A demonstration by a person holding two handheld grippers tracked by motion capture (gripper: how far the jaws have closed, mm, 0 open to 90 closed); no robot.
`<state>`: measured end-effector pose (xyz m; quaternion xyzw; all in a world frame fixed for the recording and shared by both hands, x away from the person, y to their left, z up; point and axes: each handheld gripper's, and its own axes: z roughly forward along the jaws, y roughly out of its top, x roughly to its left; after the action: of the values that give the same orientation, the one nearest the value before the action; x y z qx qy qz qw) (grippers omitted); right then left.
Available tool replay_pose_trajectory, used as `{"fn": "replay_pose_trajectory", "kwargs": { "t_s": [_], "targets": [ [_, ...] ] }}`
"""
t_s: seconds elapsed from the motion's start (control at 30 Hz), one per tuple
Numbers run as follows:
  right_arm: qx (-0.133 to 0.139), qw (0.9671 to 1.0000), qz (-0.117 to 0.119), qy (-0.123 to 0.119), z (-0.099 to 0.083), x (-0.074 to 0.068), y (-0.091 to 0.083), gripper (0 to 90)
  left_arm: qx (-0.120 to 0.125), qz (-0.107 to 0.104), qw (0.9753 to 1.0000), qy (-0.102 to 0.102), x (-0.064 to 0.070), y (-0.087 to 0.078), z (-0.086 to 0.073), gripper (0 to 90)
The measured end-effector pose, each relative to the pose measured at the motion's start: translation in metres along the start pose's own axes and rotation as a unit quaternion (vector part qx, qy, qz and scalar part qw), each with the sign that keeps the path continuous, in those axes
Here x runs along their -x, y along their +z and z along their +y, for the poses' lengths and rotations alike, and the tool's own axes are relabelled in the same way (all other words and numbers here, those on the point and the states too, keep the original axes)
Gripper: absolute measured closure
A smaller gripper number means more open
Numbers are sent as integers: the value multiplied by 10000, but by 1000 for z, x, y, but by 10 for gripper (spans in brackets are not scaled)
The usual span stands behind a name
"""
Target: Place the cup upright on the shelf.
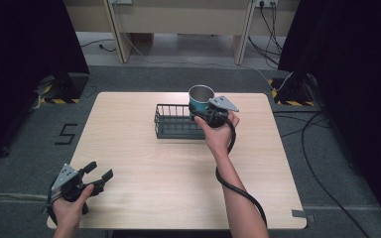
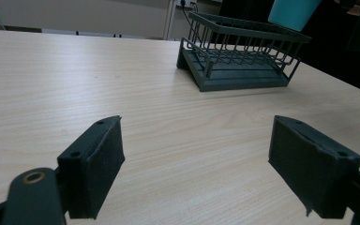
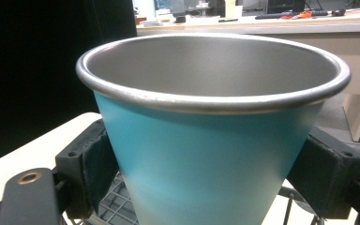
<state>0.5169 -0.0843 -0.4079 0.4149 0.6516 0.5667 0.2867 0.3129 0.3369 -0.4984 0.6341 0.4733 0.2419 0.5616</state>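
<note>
The right claw (image 1: 204, 113) is clamped on the cup (image 1: 201, 98), above the rack (image 1: 173, 122)'s right end; the left claw (image 1: 98, 174) is spread wide over bare desk (image 1: 168, 168).

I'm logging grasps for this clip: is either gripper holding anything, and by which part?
The right gripper clamps the teal metal cup with a silver rim by its lower side walls, above the dark wire basket. The left gripper is open and holds nothing.

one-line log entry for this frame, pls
right gripper: shut on teal cup, upright, over wire rack right end | left gripper: open, empty, near-left of table | cup not yet set down
</note>
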Motion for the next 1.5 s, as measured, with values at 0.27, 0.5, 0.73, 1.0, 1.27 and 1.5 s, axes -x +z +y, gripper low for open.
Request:
{"fn": "replay_pose_trajectory", "kwargs": {
  "t_s": [0.27, 0.5, 0.73, 1.0, 1.27, 1.5],
  "targets": [
    [-5, 10000, 8, -1, 3, -1, 8, 176, 1, -4, 10000, 0, 0, 0, 0, 174],
    [-43, 10000, 8, 29, 4, -3, 14, 176, -2, -11, 10000, 5, 0, 0, 0, 174],
    [-84, 10000, 22, 26, 3, -5, 20, 176, 5, -12, 10000, -2, 0, 0, 0, 174],
    [-153, 9999, 7, 33, 0, -5, 27, 176, 7, -16, 10000, -4, 0, 0, 0, 174],
    [-297, 9996, -32, 13, -7, -4, 33, 176, 2, -21, 10000, -1, 0, 0, 0, 174],
    [-410, 9991, -63, -26, -15, -5, 38, 175, 11, -24, 10000, -14, 0, 0, 0, 174]
  ]
}}
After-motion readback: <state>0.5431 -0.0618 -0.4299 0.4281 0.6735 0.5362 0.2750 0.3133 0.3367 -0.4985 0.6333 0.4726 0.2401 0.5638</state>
